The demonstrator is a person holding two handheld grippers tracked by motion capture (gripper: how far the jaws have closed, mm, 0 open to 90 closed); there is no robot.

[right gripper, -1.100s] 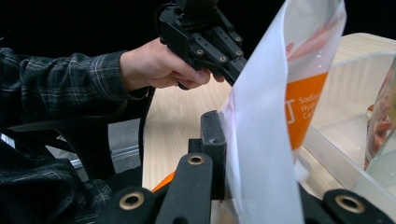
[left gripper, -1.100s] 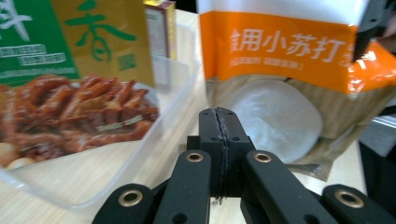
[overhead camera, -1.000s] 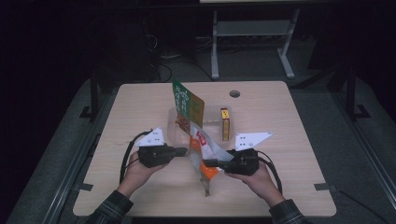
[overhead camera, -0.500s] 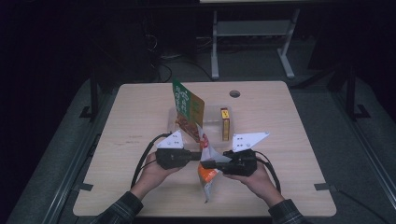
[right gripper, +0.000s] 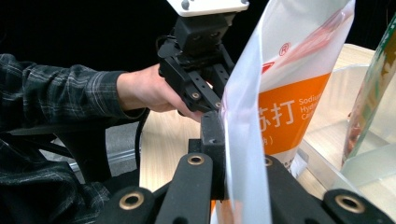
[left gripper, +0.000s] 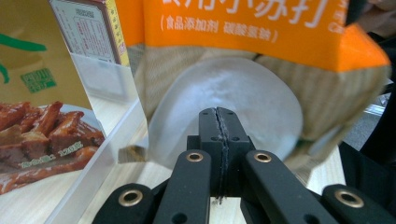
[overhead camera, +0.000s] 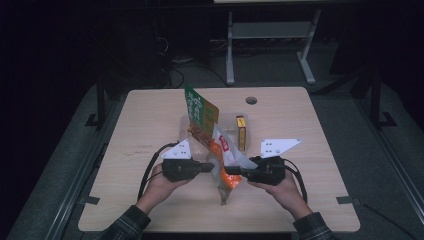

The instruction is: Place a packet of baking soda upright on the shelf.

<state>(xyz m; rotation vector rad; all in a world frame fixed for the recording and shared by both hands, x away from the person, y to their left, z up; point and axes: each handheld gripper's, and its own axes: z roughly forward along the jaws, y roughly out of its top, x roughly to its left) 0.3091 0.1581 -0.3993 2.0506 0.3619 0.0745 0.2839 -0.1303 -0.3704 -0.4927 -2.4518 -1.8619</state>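
A pale wooden counter [overhead camera: 150,125] stands in a dark room, with a grey metal frame [overhead camera: 270,35] behind it. Held upright between both tools near the front edge is an orange-and-white pouch [overhead camera: 223,160]. The left tool [overhead camera: 207,166] and right tool [overhead camera: 231,170] each clamp one side. The left gripper view shows a green packet [left gripper: 42,93] printed with meat. The right gripper view shows the clear tray [right gripper: 327,140].

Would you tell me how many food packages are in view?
3: the orange-and-white pouch between both grippers, the green packet upright in the clear tray, the yellow box beside it. Others may be hidden.
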